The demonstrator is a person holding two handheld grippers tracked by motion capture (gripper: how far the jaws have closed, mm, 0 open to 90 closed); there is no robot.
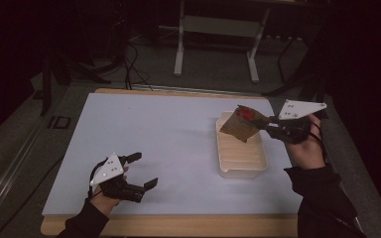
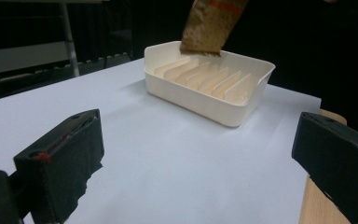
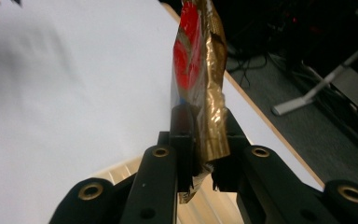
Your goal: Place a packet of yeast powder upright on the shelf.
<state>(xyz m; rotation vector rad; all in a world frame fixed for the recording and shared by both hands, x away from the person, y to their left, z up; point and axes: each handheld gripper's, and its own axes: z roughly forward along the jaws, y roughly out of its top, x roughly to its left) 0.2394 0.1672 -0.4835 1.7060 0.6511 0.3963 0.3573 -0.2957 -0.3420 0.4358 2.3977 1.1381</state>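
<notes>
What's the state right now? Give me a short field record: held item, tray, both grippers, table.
held item: gold and red packet, pinched at one edge, hanging above the tray's far end
tray: cream tray with ribbed dividers inside, on the right half of the table, no item seen inside
right gripper: right gripper, jaws shut on the packet
left gripper: left gripper, jaws wide apart, nothing between them, low over the table's near left
table: white surface with a wooden edge

White table surface [image 1: 168,134] lies bare across its left and centre; free passage there. Sole obstruction: the ribbed cream tray [image 1: 241,171] at right, with a gold packet [image 1: 241,124] hanging over its far end.
</notes>
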